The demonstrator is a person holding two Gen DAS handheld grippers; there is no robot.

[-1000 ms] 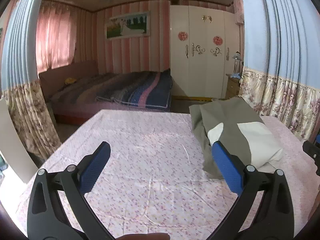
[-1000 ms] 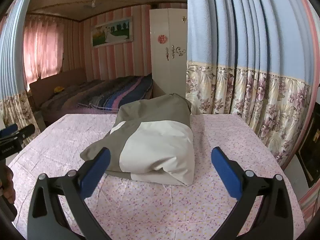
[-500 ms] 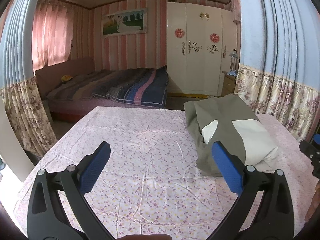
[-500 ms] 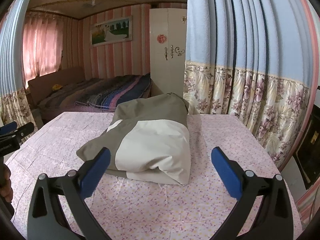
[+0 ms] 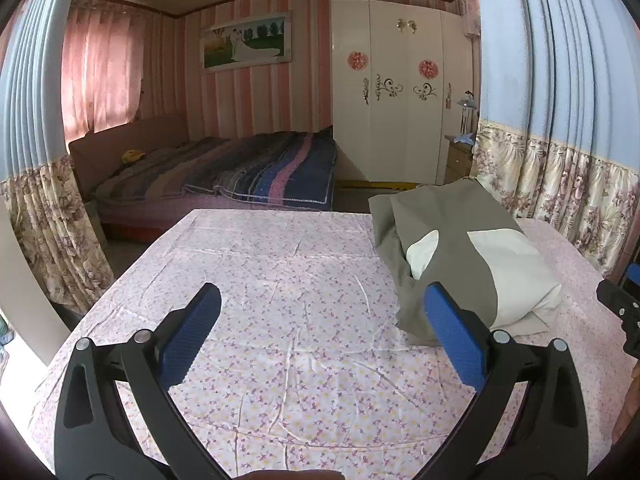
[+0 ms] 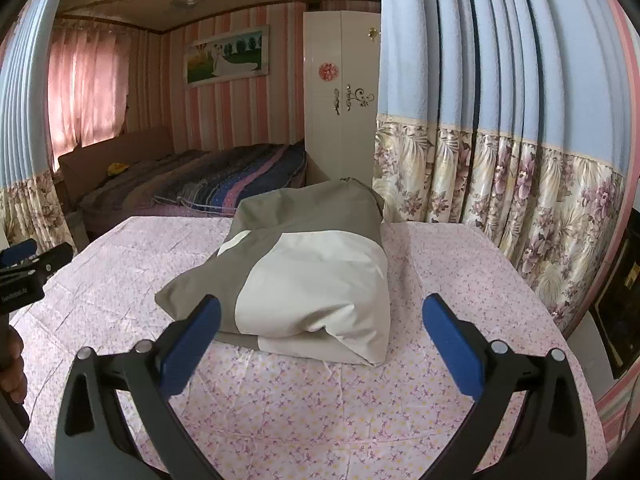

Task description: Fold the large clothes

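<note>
A folded grey-and-cream garment lies on the flowered sheet, toward its far right side. The left gripper hovers over bare sheet, jaws wide apart and empty. The right gripper, spread just as wide, faces the bundle's near end.

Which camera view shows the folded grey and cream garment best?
The right wrist view: the garment lies centred, whole, straight ahead between the open right claw fingers. In the left wrist view it sits off to the right, partly hidden by a finger.
</note>
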